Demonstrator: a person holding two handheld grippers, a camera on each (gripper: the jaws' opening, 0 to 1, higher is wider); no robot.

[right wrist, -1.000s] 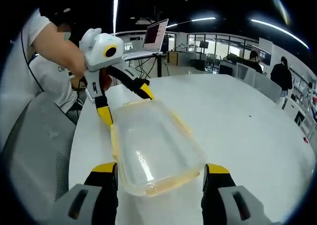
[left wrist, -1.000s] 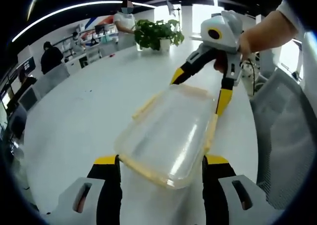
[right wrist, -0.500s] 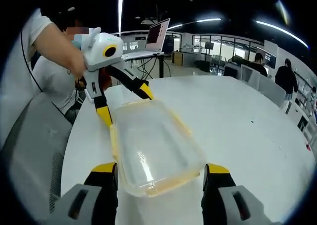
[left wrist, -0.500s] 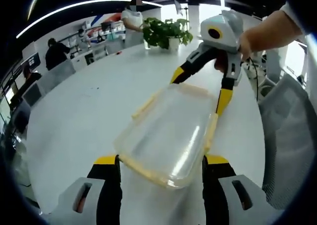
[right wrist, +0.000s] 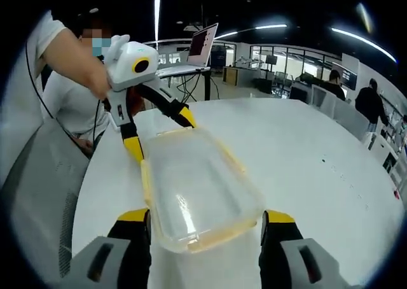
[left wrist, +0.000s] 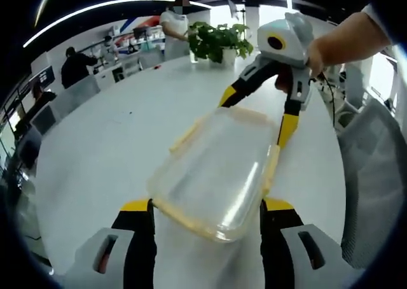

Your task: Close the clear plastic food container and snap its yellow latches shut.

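Left gripper view | container (left wrist: 216, 174) between spread left gripper (left wrist: 206, 206) | right gripper (left wrist: 257, 114) spread, straddling far end

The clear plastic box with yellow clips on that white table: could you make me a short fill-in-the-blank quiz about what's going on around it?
1. The clear plastic food container with yellow latches lies on a round table coloured ____.
2. The left gripper and the right gripper stand at ____ ends of the container.
3. Each gripper's jaws are spread ____, one on either side of the container's end.
4. At the table's far edge in the left gripper view stands a green potted ____.

Missing words: white; opposite; open; plant
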